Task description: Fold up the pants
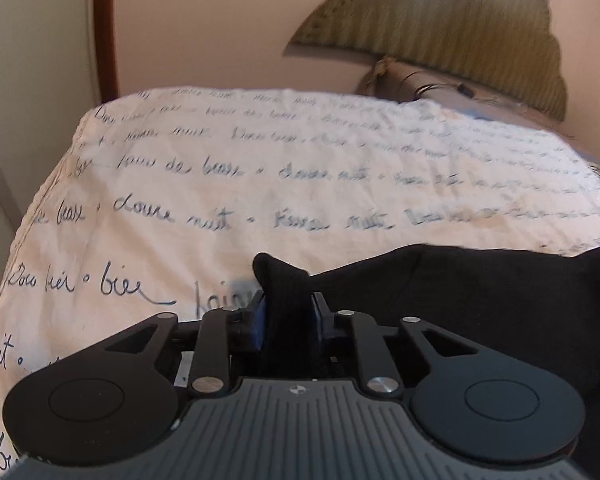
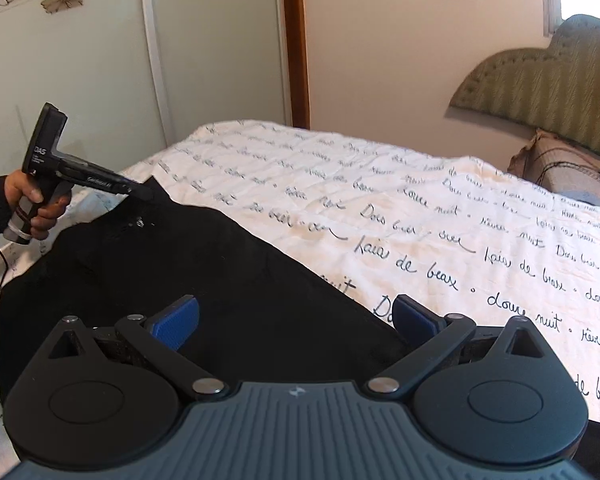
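A white quilted bedspread printed with lines of dark cursive script (image 2: 440,216) covers the bed before you, with a scalloped olive-green upholstered headboard (image 2: 548,88) against the pale wall beyond. Your black fabric pants (image 2: 228,280) lie spread across the near side of the spread, one edge running diagonally over the script. Your left gripper (image 1: 287,312) is clamped on a raised corner of the pants, a peak of black cloth standing up between its blue pads (image 1: 260,316); the right wrist view shows it at the garment's far corner, your hand (image 2: 32,200) around its handle. Your right gripper (image 2: 296,322) hovers over the pants' near part with its blue-padded fingers (image 2: 176,322) spread wide apart, nothing pinched between them.
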### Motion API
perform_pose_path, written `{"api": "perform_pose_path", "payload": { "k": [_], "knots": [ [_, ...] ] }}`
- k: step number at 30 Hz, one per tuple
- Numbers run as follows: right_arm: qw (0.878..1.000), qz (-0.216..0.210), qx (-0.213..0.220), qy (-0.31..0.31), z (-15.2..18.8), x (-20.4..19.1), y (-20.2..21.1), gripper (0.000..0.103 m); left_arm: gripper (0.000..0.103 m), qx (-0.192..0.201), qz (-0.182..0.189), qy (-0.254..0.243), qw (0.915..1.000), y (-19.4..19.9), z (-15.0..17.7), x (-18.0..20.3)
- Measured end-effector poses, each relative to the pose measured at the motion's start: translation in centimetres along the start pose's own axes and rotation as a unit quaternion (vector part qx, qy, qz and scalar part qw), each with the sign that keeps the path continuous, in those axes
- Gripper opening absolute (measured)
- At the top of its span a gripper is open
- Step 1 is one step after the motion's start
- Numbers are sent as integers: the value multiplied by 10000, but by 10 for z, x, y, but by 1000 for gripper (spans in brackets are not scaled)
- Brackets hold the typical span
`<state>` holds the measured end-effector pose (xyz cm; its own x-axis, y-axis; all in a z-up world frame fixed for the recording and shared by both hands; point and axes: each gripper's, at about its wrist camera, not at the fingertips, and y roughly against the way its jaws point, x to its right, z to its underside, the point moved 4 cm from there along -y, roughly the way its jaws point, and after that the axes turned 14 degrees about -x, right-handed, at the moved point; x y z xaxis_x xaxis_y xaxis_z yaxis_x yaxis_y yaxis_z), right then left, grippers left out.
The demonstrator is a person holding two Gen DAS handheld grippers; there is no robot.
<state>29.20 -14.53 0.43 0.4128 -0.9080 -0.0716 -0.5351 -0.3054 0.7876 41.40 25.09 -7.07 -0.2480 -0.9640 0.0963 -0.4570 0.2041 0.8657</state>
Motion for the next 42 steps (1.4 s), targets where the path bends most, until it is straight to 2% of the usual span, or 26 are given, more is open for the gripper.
{"api": "perform_pose_path", "payload": {
  "k": [2,4,5,6,8,11,14,17,20,23,25,30,31,32,33,34,36,38,39,40,41,42],
  "knots": [
    [10000,12,-44,-40,-1,1,-4,103,35,-79,224,105,9997,-10,-3,-3],
    [10000,-15,-39,-28,-1,-1,-4,103,34,-116,260,178,9994,-16,-10,-2],
    [10000,-20,-57,-5,0,-2,-5,103,31,-95,229,182,9995,-18,-12,-1],
    [9999,-12,-93,37,0,-3,-6,103,21,-64,127,164,9998,-18,-15,0],
    [9998,42,-151,144,0,-4,-9,103,11,-29,20,195,9998,-15,-17,1],
    [9992,112,-141,361,-5,-2,-13,103,8,314,-393,-33,9987,0,-14,12],
    [9975,-122,-77,698,-12,6,-22,103,8,987,-494,-336,9933,32,-6,29],
    [9938,-540,-422,873,-23,20,-42,103,8,1654,-93,-337,9856,72,8,35],
    [9870,-985,-723,1044,-36,34,-58,103,8,1972,182,-317,9797,97,21,36],
    [9836,-1174,-851,1077,-49,45,-70,103,7,2276,368,-409,9722,117,35,39],
    [9813,-1140,-1021,1168,-53,49,-78,103,7,2445,489,-450,9674,129,42,40],
    [9652,-1251,-1593,1655,-46,36,-97,103,7,2669,631,-512,9603,145,54,41],
    [9632,-1247,-1652,1716,-45,34,-100,100,7,2691,634,-493,9598,146,56,41],
    [9612,-1250,-1721,1756,-44,31,-102,89,7,2698,640,-470,9596,146,57,39],
    [9597,-1263,-1765,1786,-44,30,-104,81,7,2693,640,-454,9599,146,58,39],
    [9594,-1283,-1771,1782,-44,29,-105,81,7,2688,637,-442,9601,146,59,39],
    [9580,-1432,-1827,1683,-44,29,-108,57,7,2681,641,-456,9602,145,60,40],
    [9583,-1456,-1850,1621,-45,29,-111,53,8,2676,620,-474,9604,145,61,43],
    [9597,-1491,-1798,1562,-46,30,-110,46,8,2662,622,-469,9608,146,61,43],
    [9611,-1552,-1754,1464,-47,32,-109,19,8,2646,605,-458,9614,145,61,43],
    [9627,-1585,-1716,1368,-49,33,-105,9,8,2625,582,-442,9622,144,59,41],
    [9648,-1577,-1610,1357,-50,32,-98,8,8,2619,569,-418,9625,145,60,40]
  ]
}}
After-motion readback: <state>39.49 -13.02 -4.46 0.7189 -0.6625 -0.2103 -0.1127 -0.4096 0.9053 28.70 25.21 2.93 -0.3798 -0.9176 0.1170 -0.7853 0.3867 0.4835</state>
